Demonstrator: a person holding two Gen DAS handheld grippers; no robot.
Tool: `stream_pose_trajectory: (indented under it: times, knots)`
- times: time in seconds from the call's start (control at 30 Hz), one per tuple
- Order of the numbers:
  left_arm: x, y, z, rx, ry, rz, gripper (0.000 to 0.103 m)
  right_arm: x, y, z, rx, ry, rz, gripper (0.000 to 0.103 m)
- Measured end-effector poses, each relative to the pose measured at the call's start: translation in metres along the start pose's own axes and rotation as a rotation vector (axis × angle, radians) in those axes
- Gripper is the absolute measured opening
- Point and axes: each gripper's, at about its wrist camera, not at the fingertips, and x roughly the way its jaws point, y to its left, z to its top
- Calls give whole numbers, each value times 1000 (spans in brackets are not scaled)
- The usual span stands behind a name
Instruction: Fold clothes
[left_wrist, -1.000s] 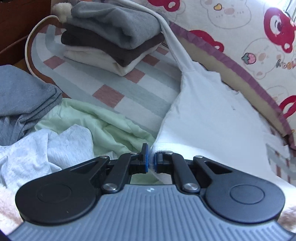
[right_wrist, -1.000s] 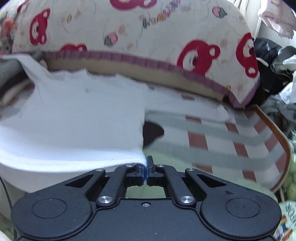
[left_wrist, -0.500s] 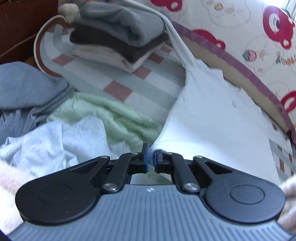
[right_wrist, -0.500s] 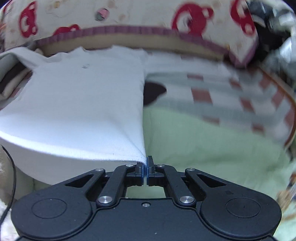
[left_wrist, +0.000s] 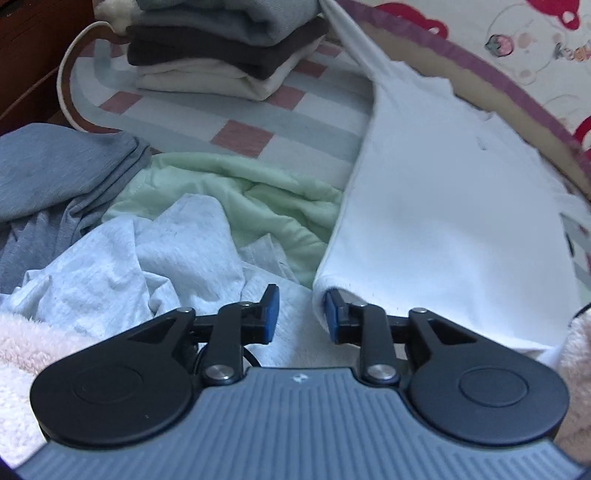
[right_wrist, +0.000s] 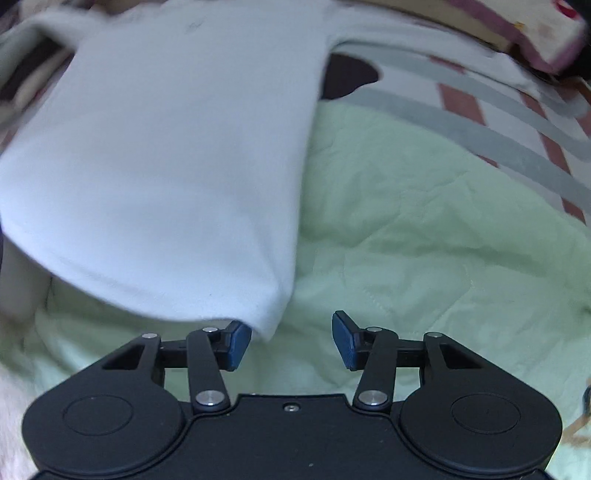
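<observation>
A white garment (left_wrist: 443, 221) lies stretched over the bed, one long sleeve reaching up past the folded stack. My left gripper (left_wrist: 301, 314) is open, its right pad against the garment's near left corner. In the right wrist view the same white garment (right_wrist: 166, 166) lies on a pale green quilt (right_wrist: 424, 240). My right gripper (right_wrist: 291, 339) is open, and the garment's near right corner hangs just by its left pad.
A stack of folded clothes (left_wrist: 229, 48), grey, dark and cream, sits at the far left on the striped checked sheet (left_wrist: 221, 114). Loose blue-grey (left_wrist: 55, 177) and light grey clothes (left_wrist: 140, 258) lie at the left. A bear-print cushion (left_wrist: 517, 55) borders the far side.
Both grippers were shut on the white garment's near corners and pulled it toward me and down. Both have now opened and let the corners go.
</observation>
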Motion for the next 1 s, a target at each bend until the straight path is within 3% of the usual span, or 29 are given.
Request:
stream_pose_trajectory:
  times: [0.17, 0.23, 0.3, 0.4, 0.6, 0.7, 0.73, 0.77, 0.8, 0.9, 1.0]
  knots:
    - [-15, 17, 10, -108, -25, -136, 36, -18, -8, 4, -50, -82, 93, 54]
    - [-20, 15, 16, -99, -52, -151, 37, -17, -2, 3, -91, -116, 87, 54]
    - [-26, 13, 22, -79, -72, -158, 40, -20, 4, 2, -108, -156, 163, 54]
    - [-33, 9, 31, -53, -94, -180, 47, -33, 0, 3, -17, -259, 293, 53]
    - [-30, 0, 40, -5, -99, -148, 47, -62, -31, 24, 173, -355, 437, 55]
    - [-20, -8, 48, -11, -146, -65, 51, -60, -30, 50, 209, -405, 535, 65]
    - [-14, -13, 54, -15, -167, -24, 51, -58, -29, 59, 220, -420, 568, 77]
    - [-8, -19, 63, -27, -189, 10, 51, -56, -28, 68, 231, -435, 601, 81]
    - [-3, -26, 72, -41, -207, 33, 51, -48, -17, 81, 214, -434, 603, 81]
    - [6, -43, 105, -72, -205, -2, 52, -32, 29, 139, 143, -434, 598, 75]
    - [4, -59, 132, -2, -260, 12, 58, -36, 63, 203, 84, -449, 752, 73]
